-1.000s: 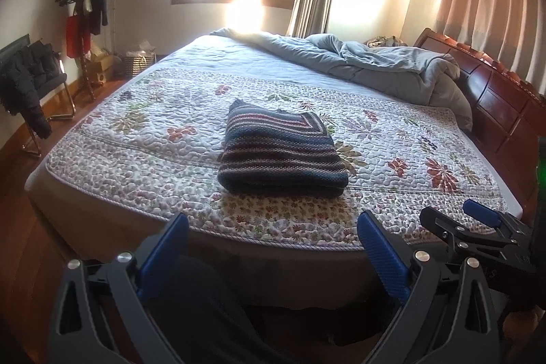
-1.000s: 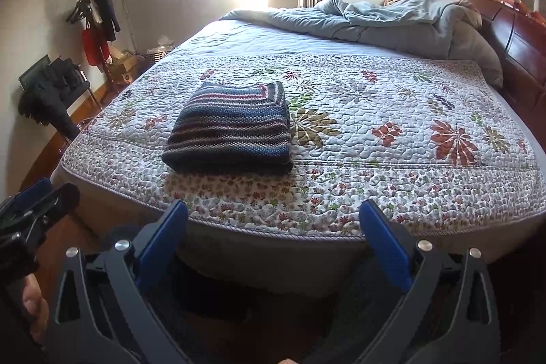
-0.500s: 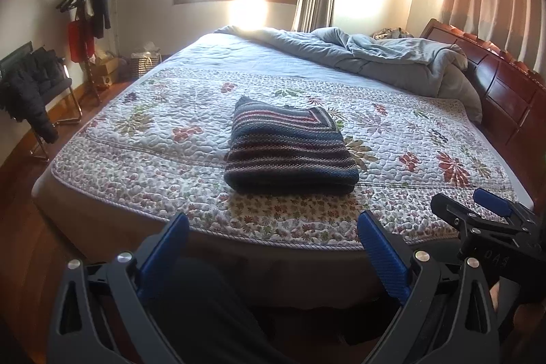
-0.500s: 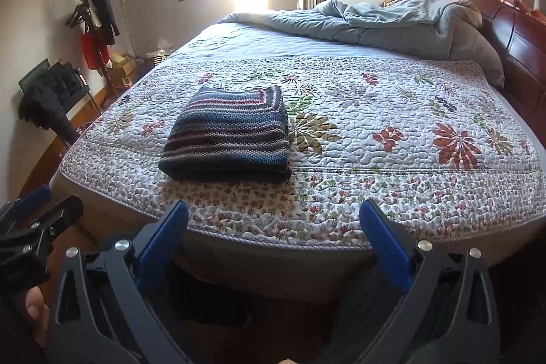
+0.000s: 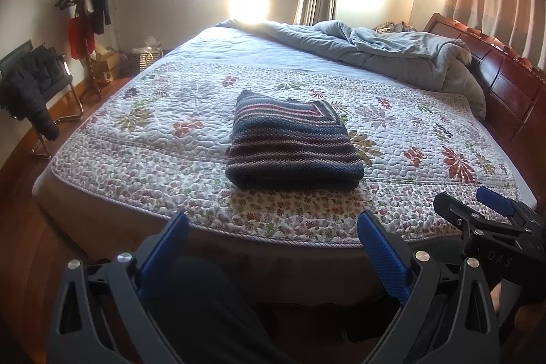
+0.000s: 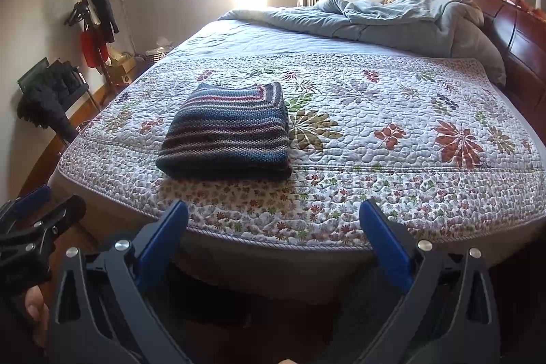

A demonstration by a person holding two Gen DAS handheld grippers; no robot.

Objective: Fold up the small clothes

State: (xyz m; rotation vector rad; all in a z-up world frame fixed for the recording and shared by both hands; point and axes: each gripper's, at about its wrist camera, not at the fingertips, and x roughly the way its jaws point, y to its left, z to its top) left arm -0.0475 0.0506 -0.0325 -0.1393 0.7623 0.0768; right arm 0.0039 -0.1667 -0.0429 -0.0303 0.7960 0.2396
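Note:
A striped knit garment (image 5: 290,142) lies folded into a neat rectangle on the floral quilt (image 5: 143,139), close to the bed's near edge. It shows left of centre in the right wrist view (image 6: 228,132). My left gripper (image 5: 273,244) hangs open below the bed's edge, well short of the garment, with nothing between its blue pads. My right gripper (image 6: 273,241) is also open and empty, held off the bed's near edge. Each gripper appears at the side of the other's view, the right one (image 5: 491,220) and the left one (image 6: 37,217).
A rumpled grey duvet (image 5: 392,50) is heaped at the far end by the wooden headboard (image 5: 505,81). A coat rack (image 5: 88,16) and a chair with dark clothes (image 5: 30,87) stand at the left wall. Wooden floor (image 5: 27,227) lies below the bed.
Both grippers have drawn back and lifted a little, so the bed and folded garment sit slightly lower and farther in view. Both stay open and empty.

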